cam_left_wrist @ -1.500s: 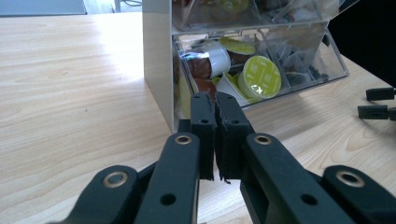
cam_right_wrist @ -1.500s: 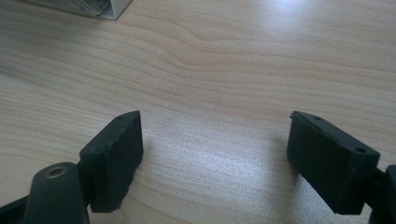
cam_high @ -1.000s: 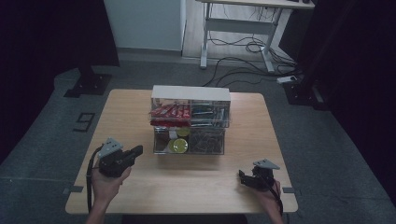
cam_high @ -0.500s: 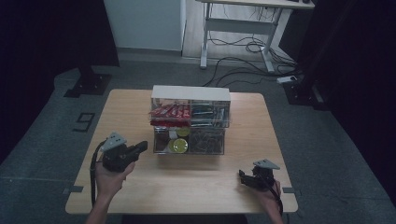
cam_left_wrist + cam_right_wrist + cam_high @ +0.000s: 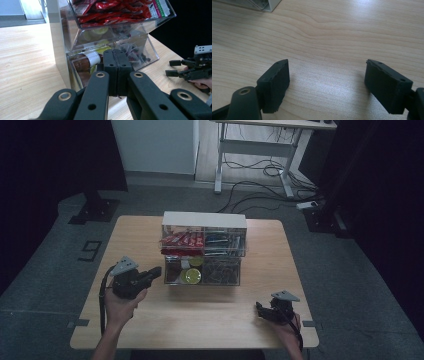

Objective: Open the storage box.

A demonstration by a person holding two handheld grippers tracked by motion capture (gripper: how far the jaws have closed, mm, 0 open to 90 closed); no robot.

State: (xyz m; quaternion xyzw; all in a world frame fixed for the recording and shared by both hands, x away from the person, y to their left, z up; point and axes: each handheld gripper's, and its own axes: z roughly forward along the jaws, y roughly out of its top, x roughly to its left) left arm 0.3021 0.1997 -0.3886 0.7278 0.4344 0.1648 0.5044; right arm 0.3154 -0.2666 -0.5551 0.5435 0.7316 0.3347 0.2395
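The left gripper [image 5: 154, 272] has its jaws pressed fully together w/ nothing between them, tips level and just beside the left front of the lower drawer [image 5: 202, 271] of the clear drawer unit [image 5: 204, 247], which stands mid-table. That drawer sits pulled out; it holds a brown bottle [image 5: 85, 63], yellow-lidded jars [image 5: 191, 275] and small dark packets [image 5: 136, 53]. The upper drawer [image 5: 204, 241] holds red sachets [image 5: 182, 239]. The right gripper [image 5: 264, 310] rests near the front right corner, jaws wide apart, holding nothing, well apart from the unit. Risks, as judged: 1) a push w/ closed tips against the drawer face at 1 corner could skew the drawer so it jams; 2) too much force could slide the whole unit across the smooth top, since the right gripper does not brace it; 3) tips could slip off the glossy plastic. Surface: pale wood-grain table [image 5: 150, 320], bare apart from the unit. Room: dim, grey floor, a desk frame [image 5: 255, 155] w/ loose cables [image 5: 260, 175] behind, dark curtains at both sides.
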